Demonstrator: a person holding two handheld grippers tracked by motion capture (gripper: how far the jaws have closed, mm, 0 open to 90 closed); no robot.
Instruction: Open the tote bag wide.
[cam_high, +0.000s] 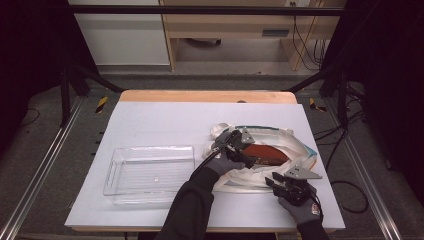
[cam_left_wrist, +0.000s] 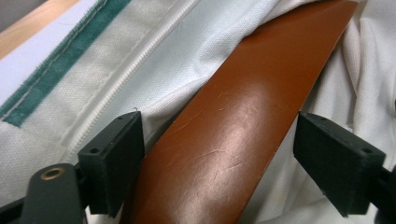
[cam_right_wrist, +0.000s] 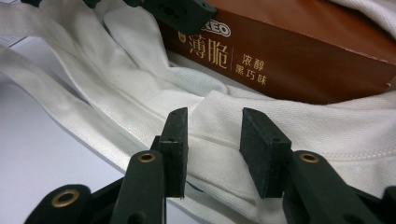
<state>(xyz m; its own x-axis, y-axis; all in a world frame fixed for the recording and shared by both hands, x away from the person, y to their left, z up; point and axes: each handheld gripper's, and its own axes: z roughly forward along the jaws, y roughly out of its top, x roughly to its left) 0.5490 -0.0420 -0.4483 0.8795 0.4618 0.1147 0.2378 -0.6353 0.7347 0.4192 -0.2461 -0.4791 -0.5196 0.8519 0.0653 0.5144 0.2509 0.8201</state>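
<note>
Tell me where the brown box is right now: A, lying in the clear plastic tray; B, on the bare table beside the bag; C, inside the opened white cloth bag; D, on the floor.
C: the brown box lies inside the white cloth bag, with fabric around it, while the clear tray sits apart to the left.

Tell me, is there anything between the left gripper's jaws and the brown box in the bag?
Nothing visible. In the left gripper view the left gripper has its jaws open on either side of the brown box, whose glossy face is bare. The white bag lies folded back beside the box, not over it.
</note>
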